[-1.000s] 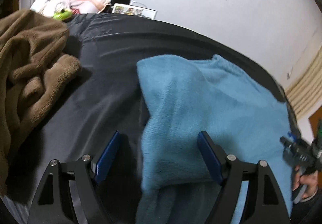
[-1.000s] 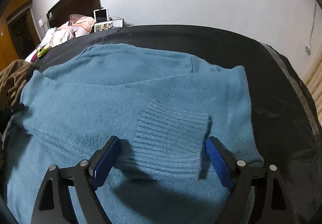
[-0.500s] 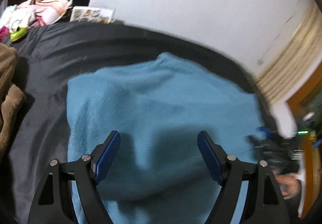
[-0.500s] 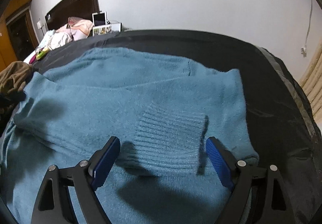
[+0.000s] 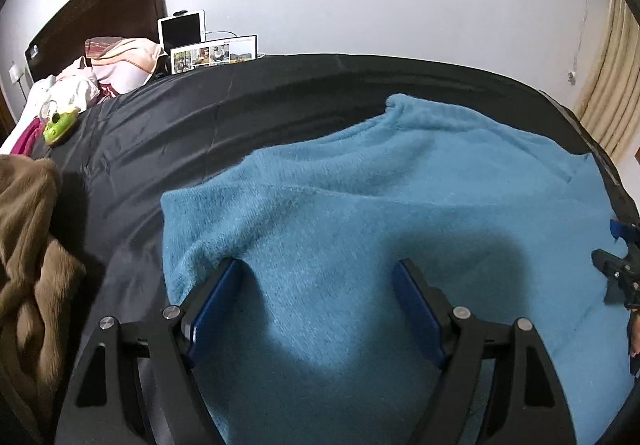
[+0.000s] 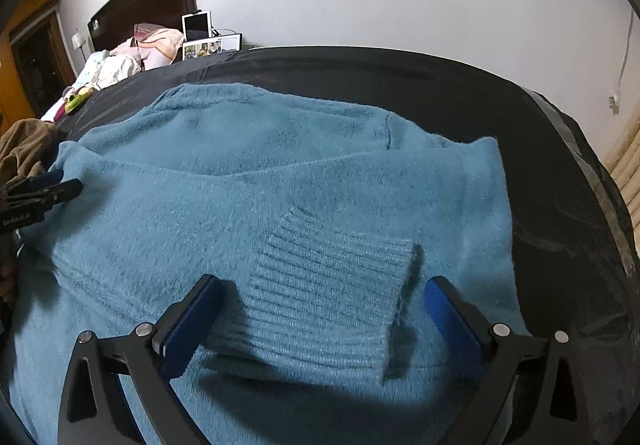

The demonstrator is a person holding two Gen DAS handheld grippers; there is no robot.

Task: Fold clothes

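Lying flat on the black sheet (image 6: 460, 85), the sweater (image 6: 240, 173) is filling its near half. Right gripper (image 6: 320, 319) is opening, cuff (image 6: 328, 293) loose between the jaws. Left gripper (image 5: 316, 305) is hanging wide over the sweater's left edge, holding nothing.

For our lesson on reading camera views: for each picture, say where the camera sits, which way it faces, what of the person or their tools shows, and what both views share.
Left wrist view: sits on the left hand-held gripper, facing down over the blue sweater's left edge; its open jaws show, plus the right hand-held gripper at the right edge.
Right wrist view: sits on the right hand-held gripper, facing the ribbed cuff between its opening jaws; the other gripper shows at the left.
Shared: sweater, black bed cover, headboard, brown blanket.
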